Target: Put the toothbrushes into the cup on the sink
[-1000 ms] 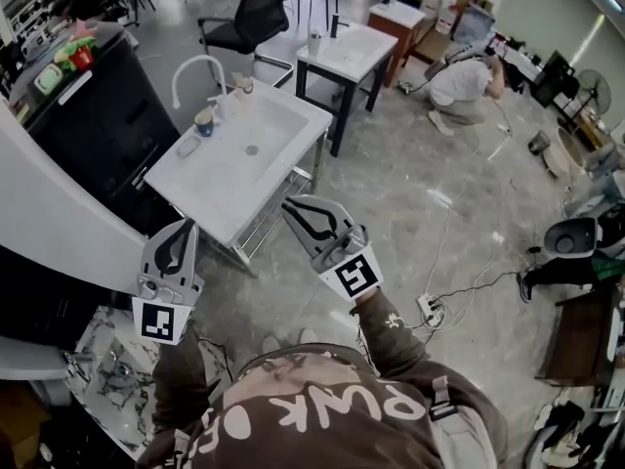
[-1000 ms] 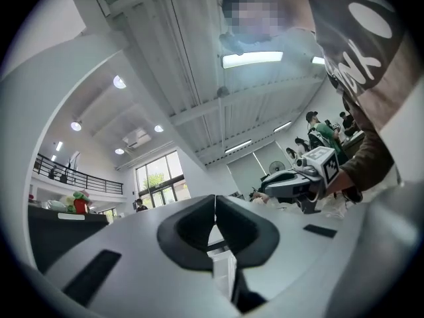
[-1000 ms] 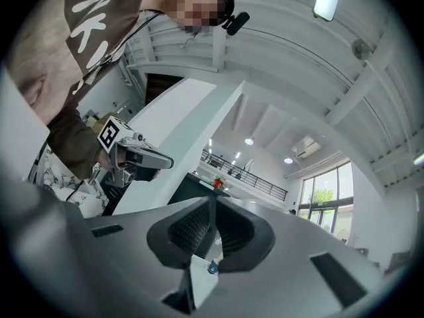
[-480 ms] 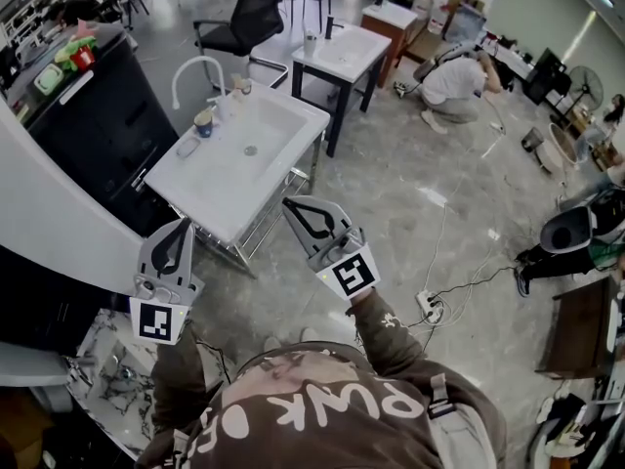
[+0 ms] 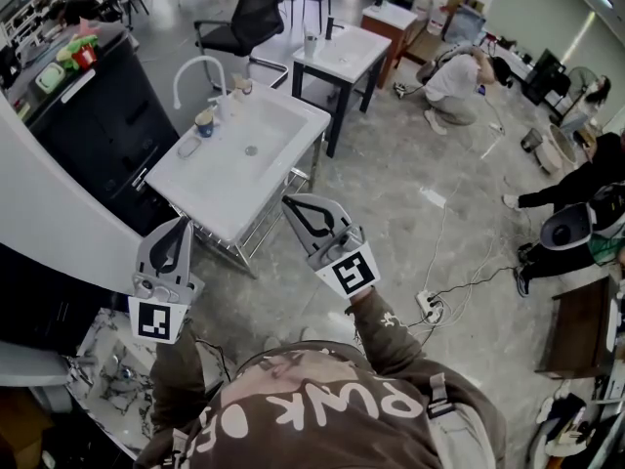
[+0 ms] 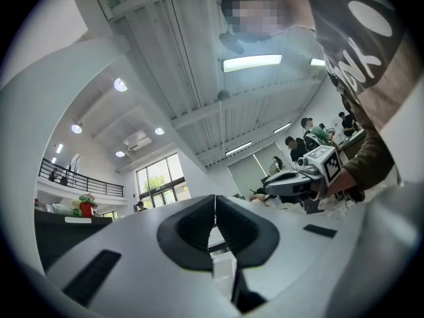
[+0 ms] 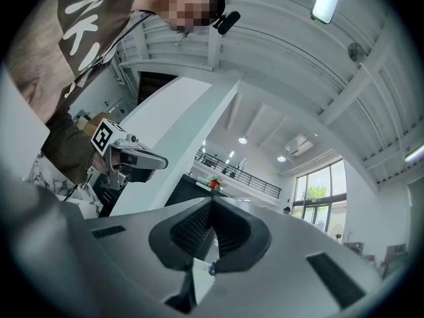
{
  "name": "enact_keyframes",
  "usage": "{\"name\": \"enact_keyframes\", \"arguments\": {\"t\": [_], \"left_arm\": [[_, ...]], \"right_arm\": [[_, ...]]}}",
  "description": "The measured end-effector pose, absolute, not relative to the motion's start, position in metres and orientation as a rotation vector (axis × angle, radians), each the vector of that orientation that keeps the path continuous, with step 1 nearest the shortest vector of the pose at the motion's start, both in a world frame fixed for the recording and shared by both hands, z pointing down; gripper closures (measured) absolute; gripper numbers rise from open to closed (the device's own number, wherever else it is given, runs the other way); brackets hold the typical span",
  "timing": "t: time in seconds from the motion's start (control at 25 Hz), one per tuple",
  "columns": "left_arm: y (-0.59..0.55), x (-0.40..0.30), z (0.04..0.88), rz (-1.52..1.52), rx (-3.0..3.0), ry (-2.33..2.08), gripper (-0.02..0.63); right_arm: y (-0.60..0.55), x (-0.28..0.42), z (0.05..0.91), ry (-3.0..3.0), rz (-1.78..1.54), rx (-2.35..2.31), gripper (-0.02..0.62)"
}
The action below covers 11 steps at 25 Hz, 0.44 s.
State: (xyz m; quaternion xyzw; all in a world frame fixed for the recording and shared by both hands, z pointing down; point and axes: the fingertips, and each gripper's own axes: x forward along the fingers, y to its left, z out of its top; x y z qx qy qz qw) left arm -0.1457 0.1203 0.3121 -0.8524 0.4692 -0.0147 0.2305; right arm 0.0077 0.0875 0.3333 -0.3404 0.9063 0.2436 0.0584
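The white sink [image 5: 217, 179] stands on a metal frame ahead of me, with a curved faucet [image 5: 195, 67] at its back edge. A small cup [image 5: 203, 122] stands on the rim beside the faucet, and a small grey item [image 5: 187, 146] lies next to it. I cannot make out any toothbrushes at this distance. My left gripper [image 5: 182, 224] is held up short of the sink's near corner, shut and empty. My right gripper [image 5: 291, 203] is raised just off the sink's near right edge, also shut and empty. Both gripper views point up at the ceiling, showing the left gripper [image 6: 214, 198] and right gripper [image 7: 212, 201] with jaws together.
A black office chair [image 5: 250, 12] and a second white sink table [image 5: 350, 51] stand behind the sink. A black counter [image 5: 93, 115] lies to the left and a white curved wall [image 5: 54, 213] by my left arm. A person [image 5: 459, 76] crouches far right. A power strip [image 5: 430, 309] and cables lie on the floor.
Both grippers stay almost where they were. At the right edge, people have come into view and the crouching person has shifted slightly.
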Motion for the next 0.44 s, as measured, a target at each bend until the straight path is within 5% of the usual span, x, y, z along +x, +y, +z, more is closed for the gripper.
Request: {"name": "enact_keyframes", "arguments": {"t": [0.44], "left_arm": [[0.1181, -0.1490, 0.3087, -0.015, -2.332, 1.302, 0.597]], "right_arm": [[0.0846, 0.0047, 0.3325, 2.749, 0.735, -1.021, 0.586]]}}
